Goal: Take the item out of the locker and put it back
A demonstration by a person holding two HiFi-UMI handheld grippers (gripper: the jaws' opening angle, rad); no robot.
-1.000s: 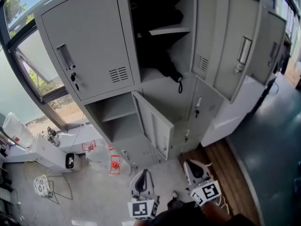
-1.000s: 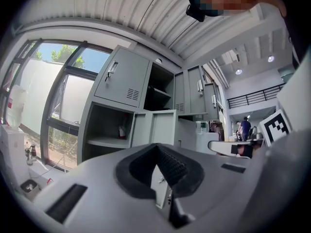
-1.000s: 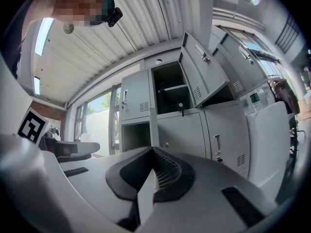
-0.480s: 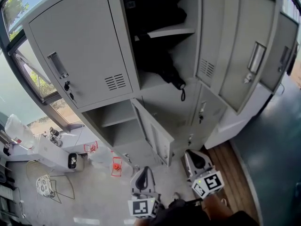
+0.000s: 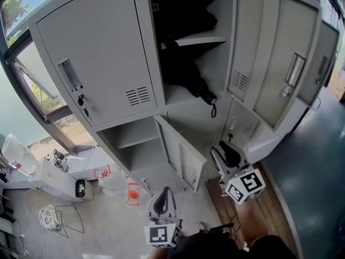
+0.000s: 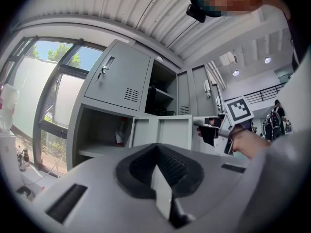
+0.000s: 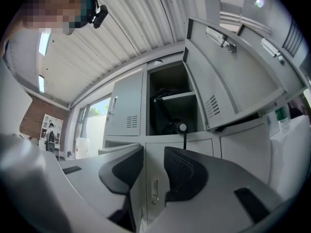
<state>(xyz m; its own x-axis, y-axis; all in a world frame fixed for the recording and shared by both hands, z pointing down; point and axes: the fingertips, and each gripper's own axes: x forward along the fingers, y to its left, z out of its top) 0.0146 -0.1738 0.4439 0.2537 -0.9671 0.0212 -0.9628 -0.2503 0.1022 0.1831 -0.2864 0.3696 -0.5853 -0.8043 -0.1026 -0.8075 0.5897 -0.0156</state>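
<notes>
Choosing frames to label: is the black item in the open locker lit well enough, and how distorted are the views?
Head view: item is a shadowed black mass in the locker, outline vague; lines bow. Right gripper view: heavy fisheye, dark corners, item's strap shows. Left gripper view: same fisheye, window bright, item barely visible.

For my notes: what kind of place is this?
Probably a locker area of an office or workshop: grey steel lockers, an open locker holding a black item, large windows beside them.
</notes>
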